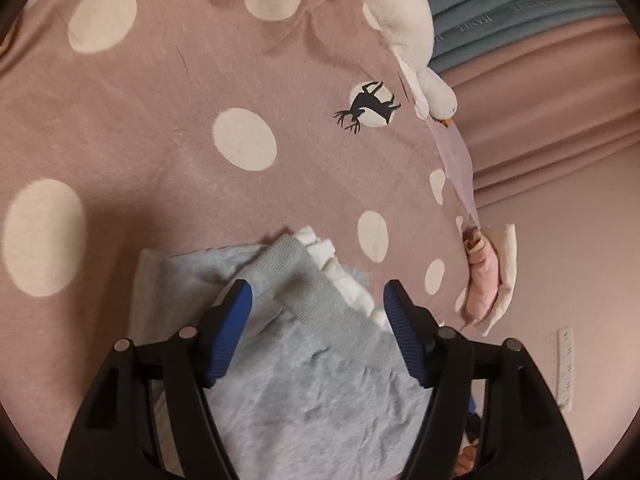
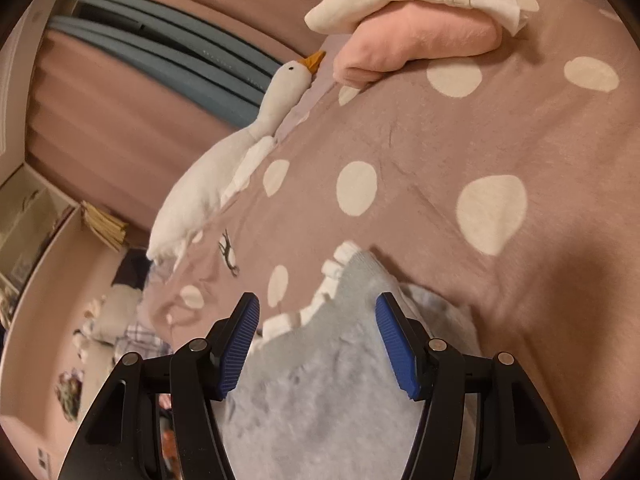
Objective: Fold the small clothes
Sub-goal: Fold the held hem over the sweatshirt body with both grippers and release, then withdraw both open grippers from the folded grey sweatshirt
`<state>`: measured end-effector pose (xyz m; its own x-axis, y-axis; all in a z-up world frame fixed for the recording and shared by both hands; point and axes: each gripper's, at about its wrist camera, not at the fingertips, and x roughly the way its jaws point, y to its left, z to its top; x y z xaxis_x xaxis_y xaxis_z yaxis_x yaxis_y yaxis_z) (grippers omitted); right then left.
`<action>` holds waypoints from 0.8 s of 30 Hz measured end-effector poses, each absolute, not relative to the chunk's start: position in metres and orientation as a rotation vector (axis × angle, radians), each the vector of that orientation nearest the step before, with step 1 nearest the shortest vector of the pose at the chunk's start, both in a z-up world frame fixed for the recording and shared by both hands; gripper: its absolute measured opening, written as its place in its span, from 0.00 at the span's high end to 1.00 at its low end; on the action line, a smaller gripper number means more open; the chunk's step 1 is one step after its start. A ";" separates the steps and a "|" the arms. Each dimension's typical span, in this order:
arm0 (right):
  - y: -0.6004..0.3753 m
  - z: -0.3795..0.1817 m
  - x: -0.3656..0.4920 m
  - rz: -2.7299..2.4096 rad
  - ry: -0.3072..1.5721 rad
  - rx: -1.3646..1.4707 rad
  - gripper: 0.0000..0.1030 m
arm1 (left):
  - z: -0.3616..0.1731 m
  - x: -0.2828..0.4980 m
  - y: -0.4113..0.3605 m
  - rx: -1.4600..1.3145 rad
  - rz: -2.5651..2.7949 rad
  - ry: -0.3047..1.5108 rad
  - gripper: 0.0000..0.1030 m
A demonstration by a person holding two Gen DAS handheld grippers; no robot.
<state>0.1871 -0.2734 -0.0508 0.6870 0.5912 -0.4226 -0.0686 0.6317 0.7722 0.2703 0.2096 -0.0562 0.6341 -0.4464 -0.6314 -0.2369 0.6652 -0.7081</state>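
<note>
Folding looks just finished on the light blue fleece garment, which lies on the near part of the bed, its grey ribbed band and white ruffled trim turned toward the far side. The left hand-held gripper stands spread over the garment with cloth between its blue pads but not pinched; the right hand-held gripper is likewise spread, gripping nothing. My guess is a release after a fold: next comes either another fold or moving it to the folded pink and cream clothes at the bed's far edge. The pink duvet has cream dots; a plush goose lies beside pink curtains.
</note>
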 end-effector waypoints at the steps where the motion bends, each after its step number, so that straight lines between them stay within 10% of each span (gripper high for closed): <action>1: -0.273 -0.050 0.183 0.424 0.726 0.795 0.41 | -0.055 0.267 0.207 -0.844 -0.146 0.907 0.34; 24: -0.252 -0.094 0.123 0.378 0.960 0.486 0.64 | -0.097 0.154 0.181 -0.669 -0.200 1.024 0.37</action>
